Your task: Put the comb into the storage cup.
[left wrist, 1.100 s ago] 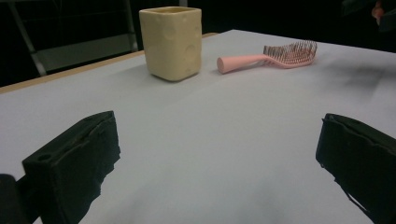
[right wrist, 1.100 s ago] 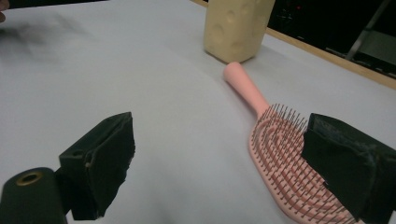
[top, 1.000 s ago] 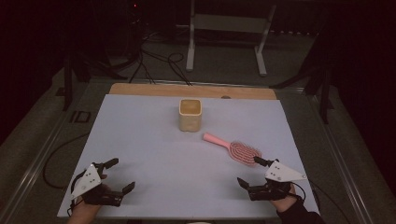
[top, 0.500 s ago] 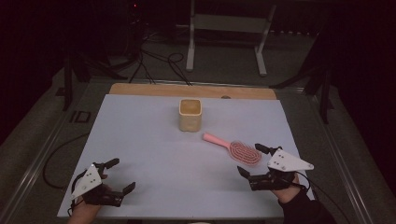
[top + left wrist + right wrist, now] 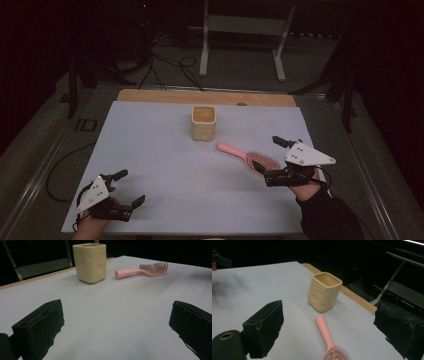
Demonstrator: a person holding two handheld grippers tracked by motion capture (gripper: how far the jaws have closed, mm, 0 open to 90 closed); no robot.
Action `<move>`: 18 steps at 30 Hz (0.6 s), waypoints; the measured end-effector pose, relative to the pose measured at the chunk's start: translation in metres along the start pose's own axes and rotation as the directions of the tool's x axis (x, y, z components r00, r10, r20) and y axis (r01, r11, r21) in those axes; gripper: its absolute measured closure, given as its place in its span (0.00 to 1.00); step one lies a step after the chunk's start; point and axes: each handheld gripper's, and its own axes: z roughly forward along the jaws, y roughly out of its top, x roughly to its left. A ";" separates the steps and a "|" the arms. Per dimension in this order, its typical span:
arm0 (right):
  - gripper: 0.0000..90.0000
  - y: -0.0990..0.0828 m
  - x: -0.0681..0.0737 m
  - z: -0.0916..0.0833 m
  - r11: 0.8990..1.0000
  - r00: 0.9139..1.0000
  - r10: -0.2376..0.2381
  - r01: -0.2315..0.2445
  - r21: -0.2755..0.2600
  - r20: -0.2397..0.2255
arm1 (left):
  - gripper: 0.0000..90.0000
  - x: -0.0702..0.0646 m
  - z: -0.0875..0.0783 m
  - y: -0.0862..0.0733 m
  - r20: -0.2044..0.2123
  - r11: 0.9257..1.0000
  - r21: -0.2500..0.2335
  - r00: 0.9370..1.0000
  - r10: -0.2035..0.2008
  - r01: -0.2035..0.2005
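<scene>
The pink brush [image 5: 250,156] lies flat on the surface [image 5: 165,165], bristles up, its handle pointing to 10 o'clock toward the cup [image 5: 203,122]. It looks light, stiff and smooth plastic, so the slim handle is likely the best hold. The right hand-held gripper [image 5: 270,159] hangs released at the bristle head; the left hand-held gripper [image 5: 126,187] rests released at 7 o'clock.
</scene>
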 end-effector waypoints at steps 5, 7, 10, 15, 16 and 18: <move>0.10 0.005 -0.005 0.010 1.000 1.000 -0.005 0.005 0.008 -0.003 | 0.00 0.000 0.000 0.000 0.002 1.000 0.000 1.000 -0.001 0.001; 0.10 0.007 -0.006 0.014 1.000 1.000 0.000 0.000 0.007 0.001 | 0.00 0.000 0.000 0.000 0.002 1.000 0.001 1.000 0.001 -0.001; 0.10 0.008 -0.008 0.019 1.000 1.000 -0.002 0.002 0.009 0.000 | 0.00 0.000 0.000 0.001 0.002 1.000 -0.001 1.000 0.006 -0.006; 0.10 0.012 -0.013 0.035 1.000 1.000 0.009 -0.009 0.024 0.000 | 0.00 0.000 0.000 0.000 0.003 1.000 -0.002 1.000 0.003 -0.003; 0.10 0.012 -0.014 0.038 1.000 1.000 0.009 -0.009 0.024 -0.005 | 0.00 0.000 0.000 0.000 0.002 1.000 -0.001 1.000 0.000 0.000; 0.10 0.012 -0.015 0.041 1.000 1.000 0.015 -0.015 0.026 -0.003 | 0.00 0.000 0.000 0.000 0.002 1.000 0.001 1.000 0.001 -0.001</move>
